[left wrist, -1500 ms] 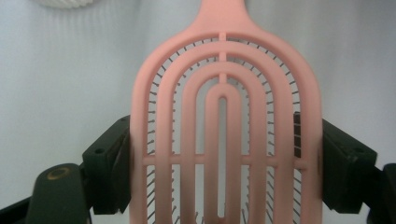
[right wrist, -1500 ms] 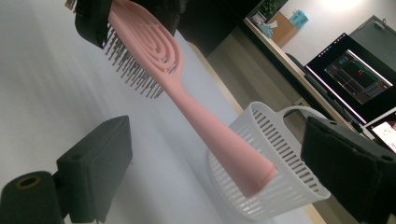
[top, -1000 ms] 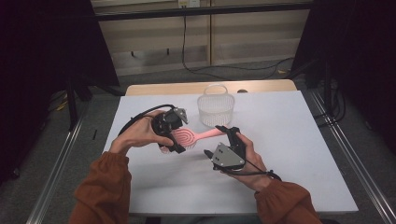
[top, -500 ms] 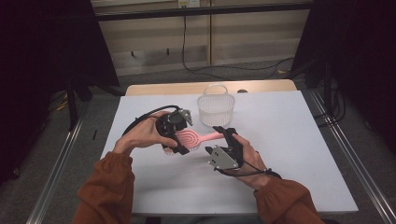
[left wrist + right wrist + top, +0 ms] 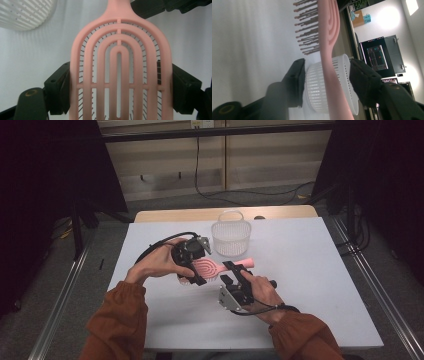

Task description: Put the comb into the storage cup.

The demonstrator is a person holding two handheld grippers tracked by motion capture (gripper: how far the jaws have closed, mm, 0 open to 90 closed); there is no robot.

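The left gripper (image 5: 192, 270) clamps the head of the pink hairbrush (image 5: 210, 268), one jaw on each edge of the slotted paddle. From there the brush's long axis runs rightward and slightly toward the white basket (image 5: 230, 238), handle end leading. The right gripper (image 5: 229, 272) straddles that handle; its jaws have just been closing, yet gaps show on both sides, so they are not yet gripping it.
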